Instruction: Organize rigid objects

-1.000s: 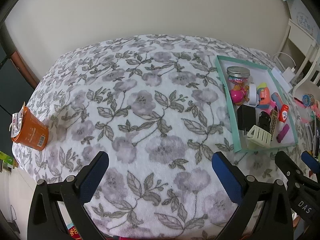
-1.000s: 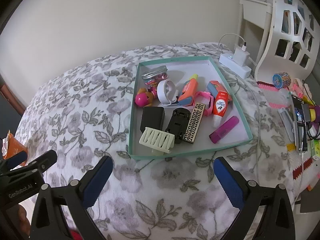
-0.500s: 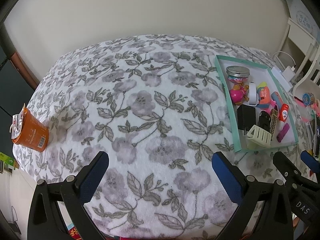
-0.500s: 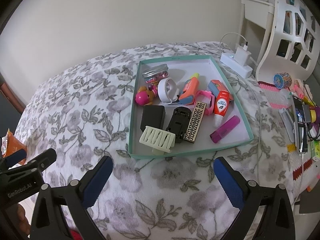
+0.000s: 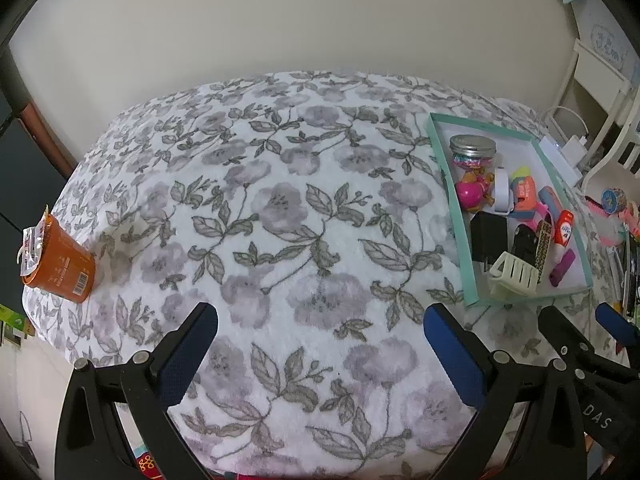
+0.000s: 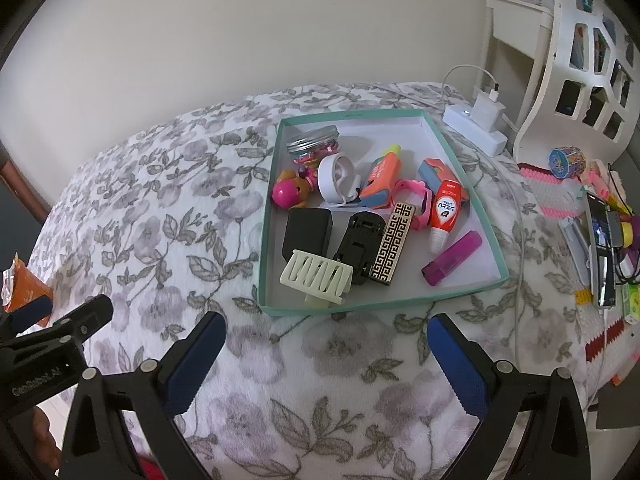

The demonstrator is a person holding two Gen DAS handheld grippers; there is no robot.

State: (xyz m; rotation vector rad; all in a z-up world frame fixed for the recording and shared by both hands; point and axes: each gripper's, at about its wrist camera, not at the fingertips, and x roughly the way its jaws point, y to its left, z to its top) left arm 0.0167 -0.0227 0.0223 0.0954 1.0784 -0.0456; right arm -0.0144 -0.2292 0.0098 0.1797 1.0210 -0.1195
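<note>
A teal-rimmed shallow box [image 6: 486, 216] [image 5: 442, 168] lies on the floral blanket and holds several small items: a metal-lidded jar [image 6: 314, 142], a pink toy [image 6: 290, 193], a black block [image 6: 308, 232], a cream hair clip [image 6: 316, 280], a patterned bar [image 6: 394, 248], a red-and-white tube [image 6: 444, 212] and a purple lighter [image 6: 452, 258]. My right gripper [image 6: 326, 344] hovers open just in front of the box's near rim, nothing between its fingers. My left gripper [image 5: 320, 336] is open over bare blanket, left of the box. An orange cup [image 5: 60, 266] lies at the blanket's left edge.
A white charger and power strip [image 6: 480, 120] with a cable sit behind the box. To the right are a white shelf [image 6: 580, 60], a tape roll [image 6: 566, 162], a phone [image 6: 604, 248] and assorted clutter. The floral blanket [image 5: 280, 220] spreads wide between cup and box.
Both views have drifted only slightly; the box sits marginally higher in the right wrist view. Both grippers stay open and nothing has been picked up.
</note>
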